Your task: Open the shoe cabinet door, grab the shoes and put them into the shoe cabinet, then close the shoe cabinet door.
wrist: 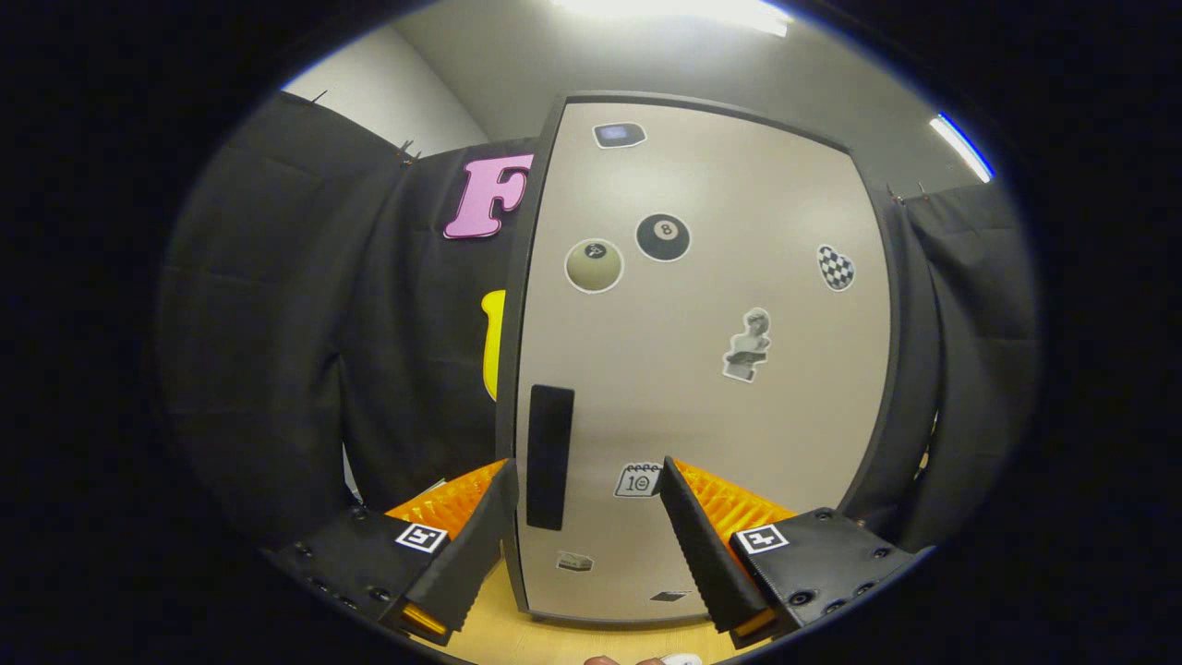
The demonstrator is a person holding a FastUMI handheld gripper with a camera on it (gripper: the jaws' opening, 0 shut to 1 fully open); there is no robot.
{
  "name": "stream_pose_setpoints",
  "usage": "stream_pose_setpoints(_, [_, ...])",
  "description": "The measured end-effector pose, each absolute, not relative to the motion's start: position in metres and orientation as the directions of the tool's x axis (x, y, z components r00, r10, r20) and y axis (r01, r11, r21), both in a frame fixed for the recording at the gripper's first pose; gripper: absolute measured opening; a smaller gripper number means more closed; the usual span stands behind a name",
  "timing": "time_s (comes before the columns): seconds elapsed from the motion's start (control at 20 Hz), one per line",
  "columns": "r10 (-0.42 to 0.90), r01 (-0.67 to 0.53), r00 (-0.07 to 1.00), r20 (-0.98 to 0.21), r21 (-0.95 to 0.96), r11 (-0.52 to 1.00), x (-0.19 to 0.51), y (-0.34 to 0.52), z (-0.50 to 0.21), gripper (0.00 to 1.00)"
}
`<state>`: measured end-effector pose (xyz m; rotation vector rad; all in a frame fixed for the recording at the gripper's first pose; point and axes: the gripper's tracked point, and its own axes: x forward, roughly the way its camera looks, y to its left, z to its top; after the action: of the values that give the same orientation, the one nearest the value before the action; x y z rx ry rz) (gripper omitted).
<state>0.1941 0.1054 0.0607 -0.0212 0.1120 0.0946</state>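
i see the shoe cabinet door (702,369) closed and covered in stickers. my gripper (586,499) fingers stand spread apart, empty, straddling the dark handle (549,457) near the door's left edge.

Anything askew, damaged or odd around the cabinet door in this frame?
Nothing stands out. The cabinet door sits shut and flush, stickers intact, its dark handle undamaged. The hand-held gripper is open, fingers either side of the handle.

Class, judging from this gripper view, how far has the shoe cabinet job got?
Nothing looks done yet: the shoe cabinet door is shut. In hand: the tool is open, its fingers either side of the door's black handle, not gripping it. Left: opening the door, putting the shoes inside, closing it.
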Motion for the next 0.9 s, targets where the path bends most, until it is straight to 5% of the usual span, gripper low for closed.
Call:
stream_pose_setpoints(0.45, [0.109,-0.112,0.983,-0.149,-0.012,0.994,0.245,0.135,0.035,0.97])
stream_pose_setpoints(0.7, [0.083,-0.084,0.983,-0.164,-0.001,0.996,0.256,0.133,0.028,0.67])
stream_pose_setpoints(0.8, [0.067,-0.070,0.985,-0.160,-0.011,0.998,0.256,0.132,0.028,0.63])
stream_pose_setpoints(0.9, [0.073,-0.077,0.986,-0.153,-0.017,0.997,0.255,0.134,0.029,0.45])
